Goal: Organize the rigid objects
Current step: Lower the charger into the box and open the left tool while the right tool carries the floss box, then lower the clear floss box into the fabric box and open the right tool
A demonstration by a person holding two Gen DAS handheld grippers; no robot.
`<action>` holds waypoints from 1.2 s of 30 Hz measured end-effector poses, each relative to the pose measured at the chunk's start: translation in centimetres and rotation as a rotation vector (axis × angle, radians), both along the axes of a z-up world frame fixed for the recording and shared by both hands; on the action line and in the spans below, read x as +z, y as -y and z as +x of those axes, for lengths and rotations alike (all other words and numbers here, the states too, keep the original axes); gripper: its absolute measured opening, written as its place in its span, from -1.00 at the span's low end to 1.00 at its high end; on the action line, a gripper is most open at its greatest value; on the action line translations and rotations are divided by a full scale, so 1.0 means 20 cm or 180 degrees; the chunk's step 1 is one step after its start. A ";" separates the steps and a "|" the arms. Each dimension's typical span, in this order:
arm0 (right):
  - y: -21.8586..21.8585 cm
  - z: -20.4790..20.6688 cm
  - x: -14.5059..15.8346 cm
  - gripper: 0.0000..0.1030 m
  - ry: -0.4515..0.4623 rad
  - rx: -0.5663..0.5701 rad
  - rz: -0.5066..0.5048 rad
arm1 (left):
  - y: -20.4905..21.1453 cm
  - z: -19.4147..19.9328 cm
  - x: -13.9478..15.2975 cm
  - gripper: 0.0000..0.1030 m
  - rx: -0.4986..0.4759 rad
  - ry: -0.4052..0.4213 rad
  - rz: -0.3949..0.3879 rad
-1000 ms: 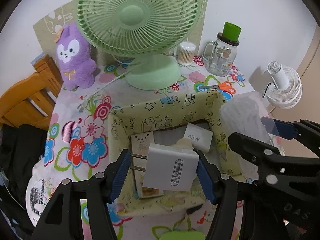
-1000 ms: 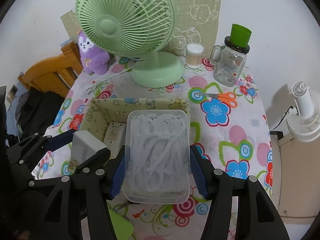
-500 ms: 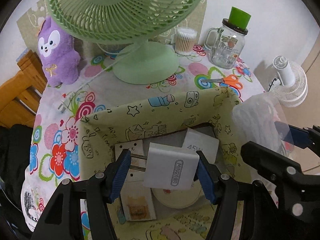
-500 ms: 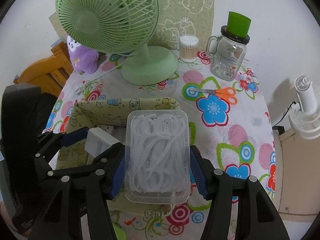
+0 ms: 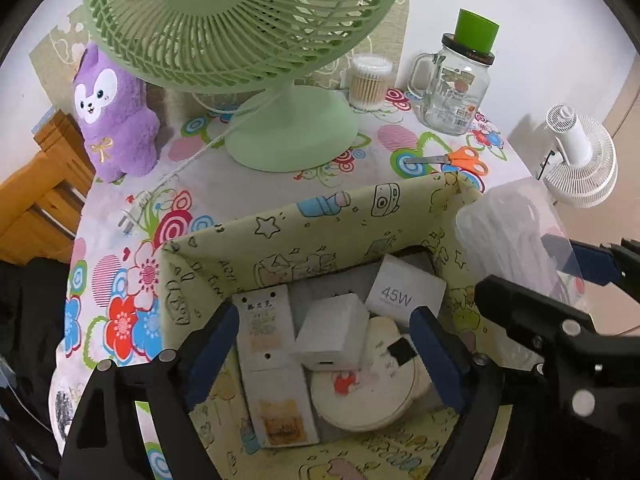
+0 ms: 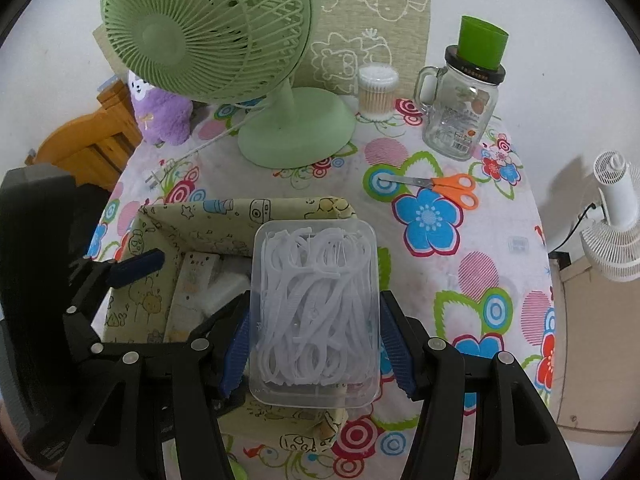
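While the right tongs (image 6: 316, 344) clamp the floss-pick box (image 6: 314, 312), only the left view shows the left tongs (image 5: 326, 350), just opened, clear of the charger (image 5: 334, 332).

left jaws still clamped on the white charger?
No. The left gripper has just been opening; the white charger lies in the fabric bin, clear of both pads.

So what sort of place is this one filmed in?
Most likely a room in a home: a table under a flowered tablecloth carries a green desk fan, a purple plush toy and a fabric storage box of small household items.
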State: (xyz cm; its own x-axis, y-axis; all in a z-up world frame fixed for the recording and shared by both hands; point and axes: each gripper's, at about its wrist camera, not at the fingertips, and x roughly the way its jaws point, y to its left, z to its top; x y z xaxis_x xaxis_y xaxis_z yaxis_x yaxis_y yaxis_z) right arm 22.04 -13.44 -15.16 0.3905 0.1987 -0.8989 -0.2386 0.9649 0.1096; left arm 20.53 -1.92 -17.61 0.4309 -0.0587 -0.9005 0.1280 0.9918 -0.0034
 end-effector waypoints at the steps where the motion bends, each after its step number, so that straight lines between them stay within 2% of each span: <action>1: 0.00 0.00 0.00 0.20 0.0002 0.0002 -0.0003 | -0.01 -0.01 0.01 0.73 0.0003 -0.0002 -0.0010; 20: -0.09 -0.10 0.02 0.20 0.0063 0.0109 -0.0082 | -0.08 -0.23 0.11 0.88 -0.0029 0.0045 -0.0023; 36: -0.21 -0.12 -0.09 0.20 -0.0070 0.0206 -0.0099 | -0.12 -0.28 0.05 0.91 0.0075 -0.0131 0.0068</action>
State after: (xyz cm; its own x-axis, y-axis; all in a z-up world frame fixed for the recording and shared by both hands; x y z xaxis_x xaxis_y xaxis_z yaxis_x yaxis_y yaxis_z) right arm 19.70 -9.22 -16.90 0.3580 0.1948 -0.9132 -0.2984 0.9506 0.0857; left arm 14.93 0.52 -16.65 0.3947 -0.0296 -0.9183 0.1049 0.9944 0.0130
